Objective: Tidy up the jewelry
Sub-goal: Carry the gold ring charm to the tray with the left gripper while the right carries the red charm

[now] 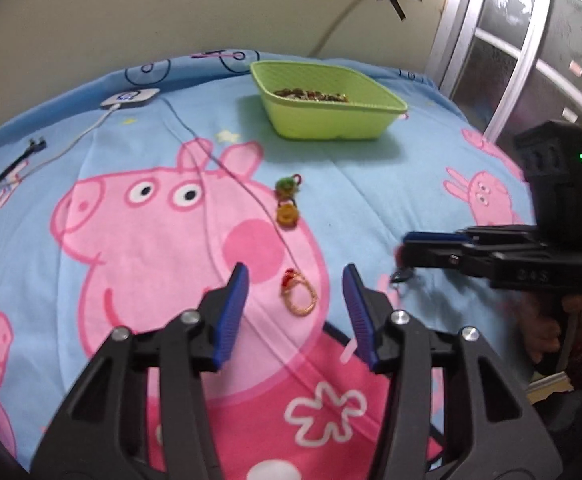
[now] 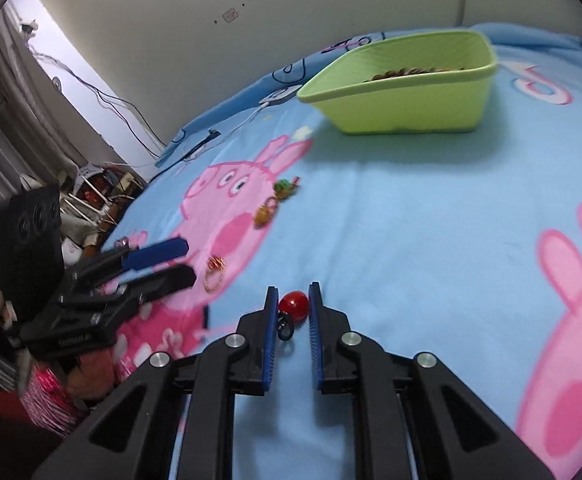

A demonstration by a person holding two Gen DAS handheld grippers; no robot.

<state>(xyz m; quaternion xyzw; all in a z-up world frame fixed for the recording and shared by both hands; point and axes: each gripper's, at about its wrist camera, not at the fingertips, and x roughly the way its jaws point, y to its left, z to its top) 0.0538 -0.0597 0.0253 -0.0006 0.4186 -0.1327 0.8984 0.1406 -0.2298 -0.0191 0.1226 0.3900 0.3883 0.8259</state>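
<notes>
A green basket (image 1: 365, 120) (image 2: 443, 108) holding several jewelry pieces stands at the far side of a Peppa Pig blanket. A gold ring-shaped piece with a red bead (image 1: 298, 295) (image 2: 214, 273) lies between the wide-open fingers of my left gripper (image 1: 295, 284) (image 2: 183, 260). A green piece (image 1: 287, 186) (image 2: 285, 187) and an orange-gold piece (image 1: 287, 214) (image 2: 265, 213) lie farther on. My right gripper (image 2: 293, 300) (image 1: 405, 256) is closed on a red bead earring (image 2: 294, 306) with a dark hook, just above the blanket.
A white charger with cable (image 1: 129, 98) and a thin dark wire (image 1: 227, 172) lie on the blanket (image 1: 371, 200). A window frame (image 1: 531, 40) is at the right of the bed. Cluttered shelves (image 2: 91, 188) stand beyond the bed's left edge.
</notes>
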